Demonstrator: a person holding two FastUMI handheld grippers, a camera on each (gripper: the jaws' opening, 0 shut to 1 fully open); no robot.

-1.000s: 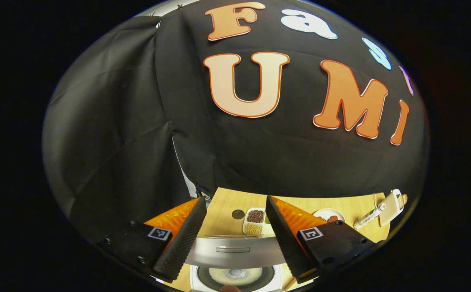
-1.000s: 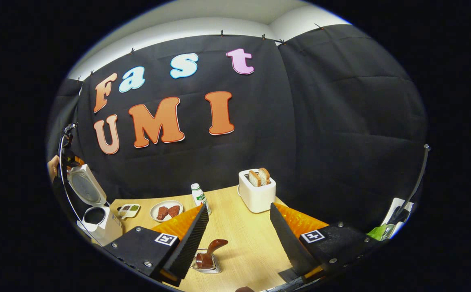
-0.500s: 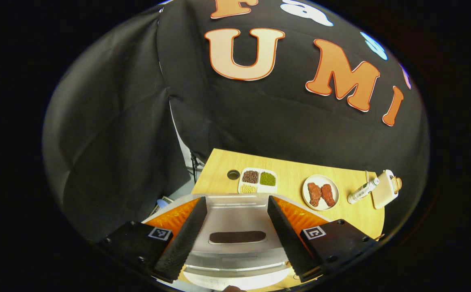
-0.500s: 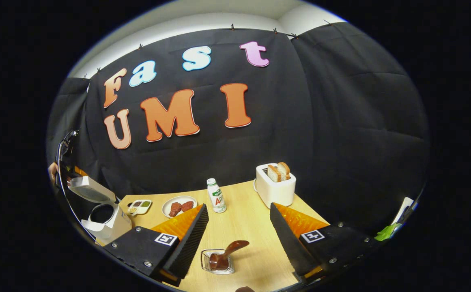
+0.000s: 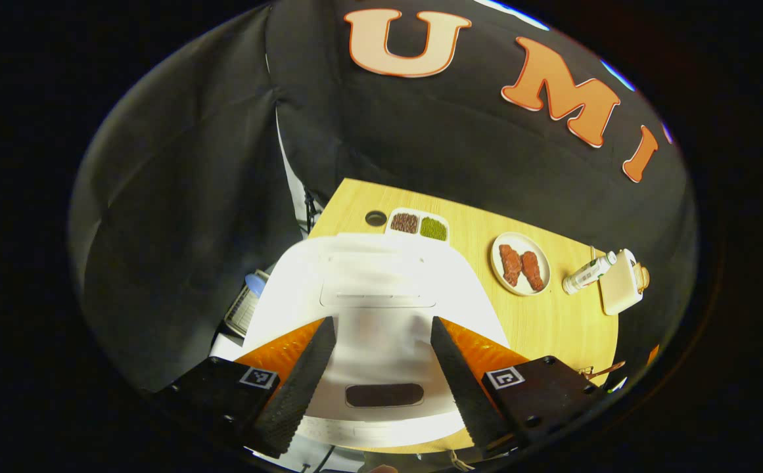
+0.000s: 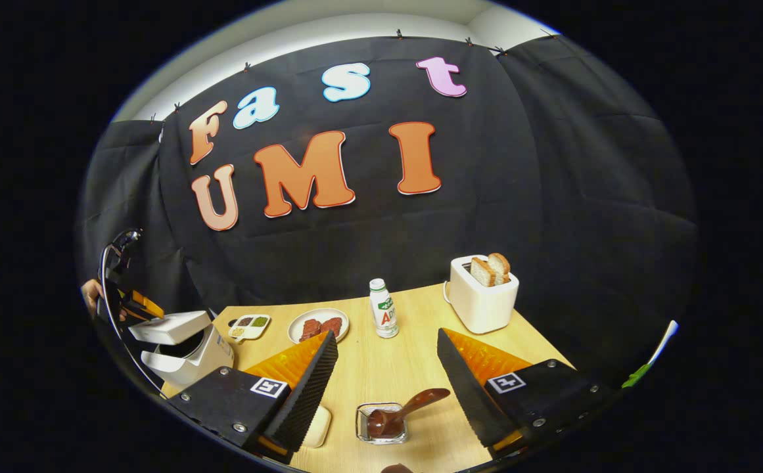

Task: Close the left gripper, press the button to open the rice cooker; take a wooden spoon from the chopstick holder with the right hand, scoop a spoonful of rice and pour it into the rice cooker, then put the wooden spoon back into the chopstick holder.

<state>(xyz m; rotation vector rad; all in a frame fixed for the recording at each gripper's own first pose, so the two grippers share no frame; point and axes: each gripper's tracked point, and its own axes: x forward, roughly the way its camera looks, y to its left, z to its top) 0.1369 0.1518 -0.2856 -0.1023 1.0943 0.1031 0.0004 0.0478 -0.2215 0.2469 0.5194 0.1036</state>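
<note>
At the left end of the table [image 6: 394,374] stands the white rice cooker [image 6: 190,345], its lid [image 5: 381,309] hanging part-way down over the body with a gap between them. The left gripper [image 5: 381,368] hovers over that lid with its jaws spread apart and nothing between them; I cannot tell whether either finger touches the lid. The right gripper [image 6: 388,381] is likewise spread and empty, poised above the wooden spoon [image 6: 402,410], which lies tilted in the small wire chopstick holder [image 6: 381,424] near the front edge.

Several things could go wrong, as I judge it. A lid resting half-way may drop or latch if nudged, and any scoop carried over would spill on top of it. The spoon leans loosely in a light holder, so a grab low on the handle could drag or tip the holder, and the pale block [image 6: 317,427] just beside the right gripper's finger might be bumped. A level spoon matters too, since loose grains slide off readily.

As for writing, the milk bottle [image 6: 383,309] carries a green and red label, but it is too small to read. Square black-and-white markers sit on both grippers. The toaster [image 6: 483,299], the plate of meat [image 6: 317,325] and the divided dish of beans [image 5: 418,225] show no lettering.
</note>
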